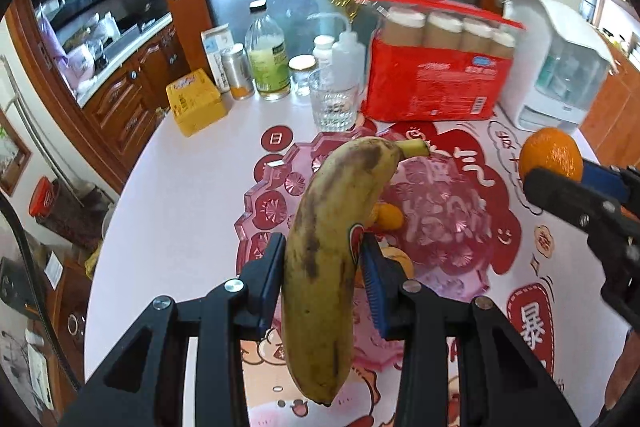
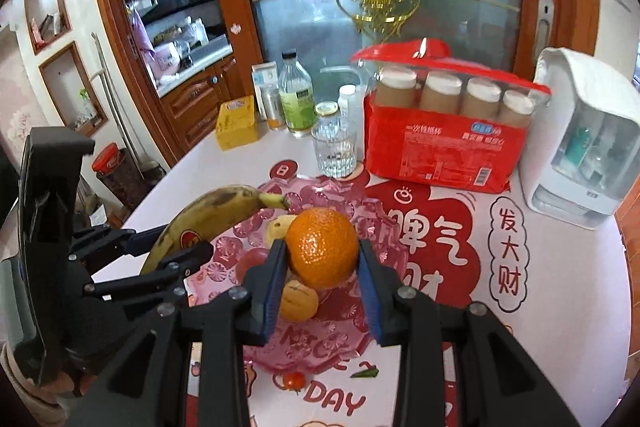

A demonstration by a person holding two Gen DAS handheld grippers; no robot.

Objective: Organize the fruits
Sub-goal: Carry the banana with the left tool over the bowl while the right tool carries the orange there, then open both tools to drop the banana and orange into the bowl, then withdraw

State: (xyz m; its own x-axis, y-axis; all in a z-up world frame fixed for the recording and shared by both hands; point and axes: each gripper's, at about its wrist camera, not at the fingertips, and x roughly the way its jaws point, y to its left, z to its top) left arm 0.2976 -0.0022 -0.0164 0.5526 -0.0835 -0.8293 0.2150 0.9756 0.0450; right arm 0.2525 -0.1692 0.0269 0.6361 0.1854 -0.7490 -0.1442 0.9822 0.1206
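My left gripper (image 1: 322,259) is shut on a spotted yellow banana (image 1: 332,247) and holds it above the pink glass fruit plate (image 1: 272,203). My right gripper (image 2: 322,255) is shut on an orange (image 2: 322,247) and holds it over the same plate (image 2: 224,267). The banana (image 2: 208,215) and the left gripper (image 2: 168,251) show at the left of the right wrist view; the orange (image 1: 551,154) and the right gripper (image 1: 560,183) show at the right of the left wrist view. In the plate lie a small orange fruit (image 2: 298,301), a yellow fruit (image 2: 280,227) and a reddish one (image 2: 252,261). A cherry tomato (image 2: 294,381) lies on the table just in front of the plate.
Behind the plate stand a drinking glass (image 2: 334,151), a red pack of paper cups (image 2: 444,143), bottles and jars (image 2: 296,99), a yellow box (image 2: 236,123) and a white appliance (image 2: 588,139) at the right. The round table's edge (image 1: 120,195) drops off at the left.
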